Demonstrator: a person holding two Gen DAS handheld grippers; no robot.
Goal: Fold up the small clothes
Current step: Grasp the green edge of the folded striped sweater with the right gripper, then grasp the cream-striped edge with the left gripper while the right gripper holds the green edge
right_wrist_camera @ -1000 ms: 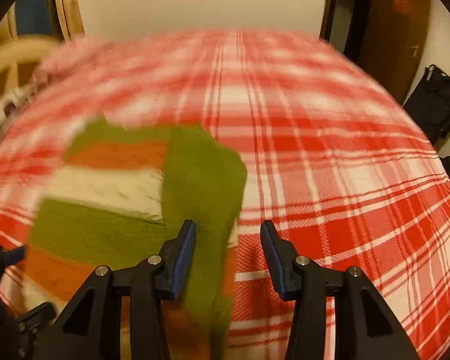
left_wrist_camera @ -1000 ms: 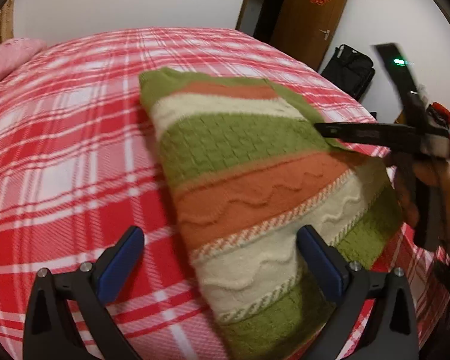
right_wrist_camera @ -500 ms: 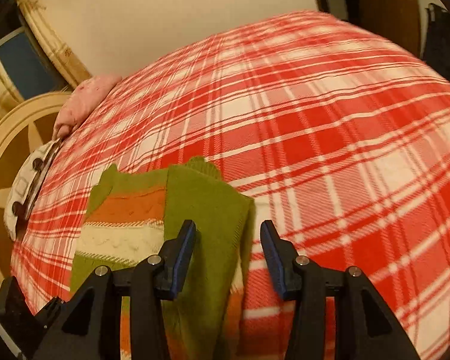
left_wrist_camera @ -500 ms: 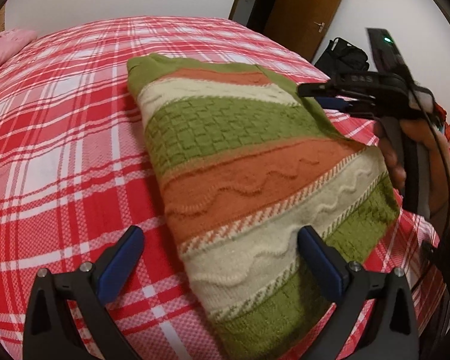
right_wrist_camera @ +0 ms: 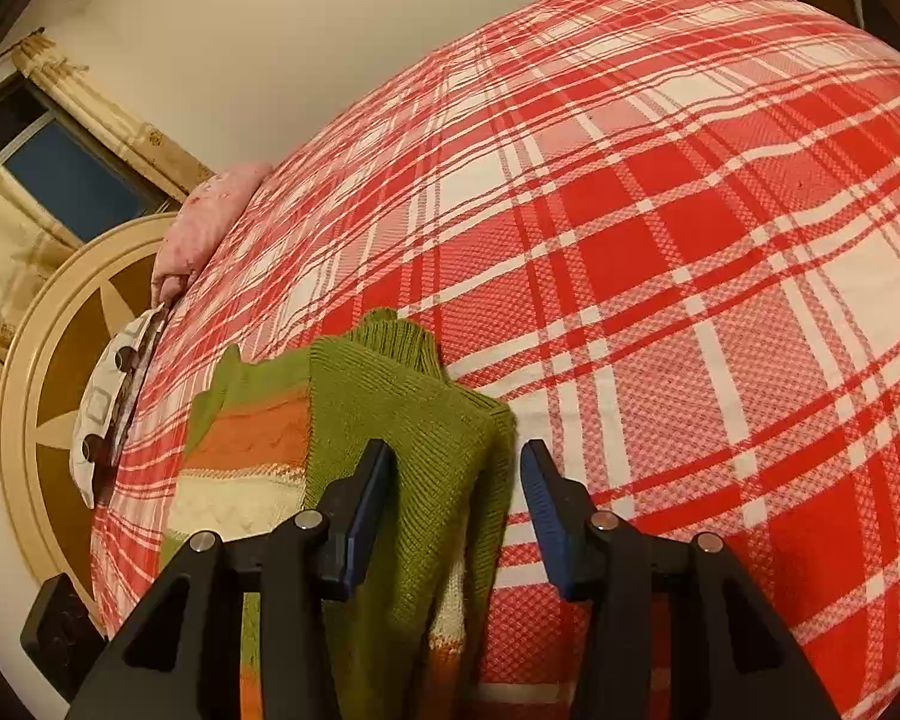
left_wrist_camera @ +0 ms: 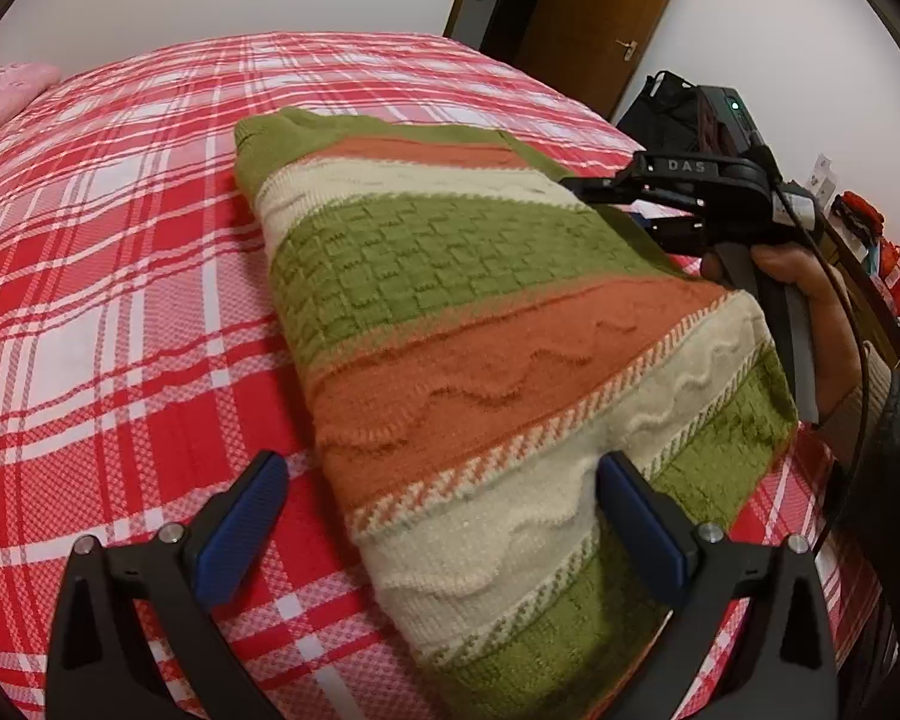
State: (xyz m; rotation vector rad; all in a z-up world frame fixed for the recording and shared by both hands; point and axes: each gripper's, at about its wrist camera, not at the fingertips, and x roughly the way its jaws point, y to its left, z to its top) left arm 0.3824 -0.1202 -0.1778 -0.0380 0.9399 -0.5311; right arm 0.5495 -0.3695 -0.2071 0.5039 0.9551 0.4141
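A knitted sweater (left_wrist_camera: 450, 312) with green, orange and cream stripes lies folded lengthwise on the red plaid bed (left_wrist_camera: 120, 300). My left gripper (left_wrist_camera: 441, 516) hovers wide open over its near end, the cream band between the blue pads, which do not pinch it. A hand holds my right gripper (left_wrist_camera: 606, 198) at the sweater's far right edge. In the right wrist view the right gripper (right_wrist_camera: 453, 504) is partly open above the sweater's (right_wrist_camera: 414, 420) folded-over green sleeve. Plaid shows between the cloth and the right pad (right_wrist_camera: 543, 504).
A pink pillow (right_wrist_camera: 210, 222) and a patterned pillow (right_wrist_camera: 114, 396) lie at the round headboard (right_wrist_camera: 42, 360). A black bag (left_wrist_camera: 666, 108) sits by the wooden door (left_wrist_camera: 600, 12). Red items (left_wrist_camera: 870, 228) clutter the right side. Open plaid bed stretches left of and beyond the sweater.
The right gripper has rolled and sunk toward the sweater's far right edge, and its view now tilts across the bed. The left gripper has barely moved. Both jaws kept their width.
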